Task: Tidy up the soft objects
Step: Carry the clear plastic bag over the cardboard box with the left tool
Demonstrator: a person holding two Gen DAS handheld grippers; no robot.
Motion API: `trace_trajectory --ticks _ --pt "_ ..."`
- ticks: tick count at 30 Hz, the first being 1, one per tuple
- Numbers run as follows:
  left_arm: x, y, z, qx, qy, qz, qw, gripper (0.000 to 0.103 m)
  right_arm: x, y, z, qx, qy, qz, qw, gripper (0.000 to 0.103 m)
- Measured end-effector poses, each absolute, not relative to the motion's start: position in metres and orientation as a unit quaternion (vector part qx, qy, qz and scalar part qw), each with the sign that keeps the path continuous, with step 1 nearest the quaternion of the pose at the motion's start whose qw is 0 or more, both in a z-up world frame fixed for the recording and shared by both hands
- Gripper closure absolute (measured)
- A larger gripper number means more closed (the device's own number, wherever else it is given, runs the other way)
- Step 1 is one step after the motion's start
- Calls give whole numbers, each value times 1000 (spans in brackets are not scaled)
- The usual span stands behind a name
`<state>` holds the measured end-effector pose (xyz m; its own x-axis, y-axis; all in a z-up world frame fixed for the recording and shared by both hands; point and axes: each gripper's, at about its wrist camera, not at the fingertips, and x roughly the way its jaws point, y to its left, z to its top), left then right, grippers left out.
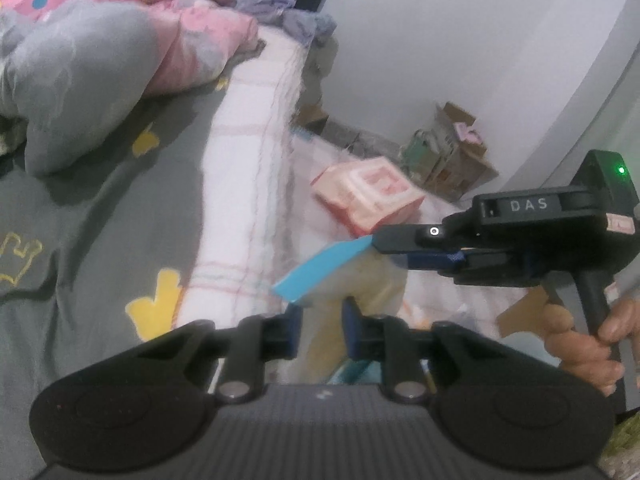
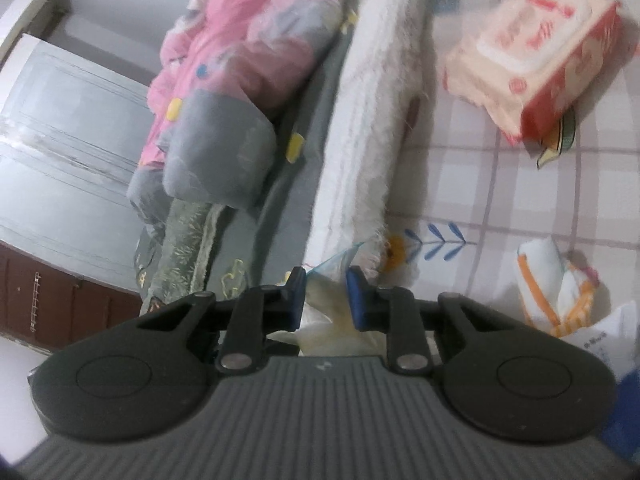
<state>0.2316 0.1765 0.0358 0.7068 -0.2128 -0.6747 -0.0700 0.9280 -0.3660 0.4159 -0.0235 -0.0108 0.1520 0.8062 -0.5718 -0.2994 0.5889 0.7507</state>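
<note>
A clear zip bag [image 1: 352,280] with a blue top strip [image 1: 320,268] holds something soft and cream-coloured. In the left wrist view it hangs in the air beside the bed, and my left gripper [image 1: 323,330] is shut on its lower part. My right gripper [image 1: 376,246] reaches in from the right and pinches the end of the blue strip. A person's hand [image 1: 580,340] grips its handle. In the right wrist view the same bag [image 2: 324,316] sits between the blue pads [image 2: 298,296] of my right gripper [image 2: 326,296], shut on it.
A pink and grey quilt [image 1: 120,40] is piled on the grey bed sheet [image 1: 80,220]. A white checked blanket [image 1: 248,160] drapes over the bed's edge. On the checked cloth below lie a pink wipes pack [image 2: 536,60] and a folded white-orange cloth [image 2: 556,288]. Cardboard boxes [image 1: 452,152] stand against the wall.
</note>
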Motion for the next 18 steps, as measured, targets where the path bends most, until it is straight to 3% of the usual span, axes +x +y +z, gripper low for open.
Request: trace_trajectory --ticks 10,18 --pt "208 132 114 -144 305 -70 939 83 383 -73 71 256 436 405 762 85" --pt "214 41 152 -111 305 -142 935 83 342 -180 118 273 383 361 806 85"
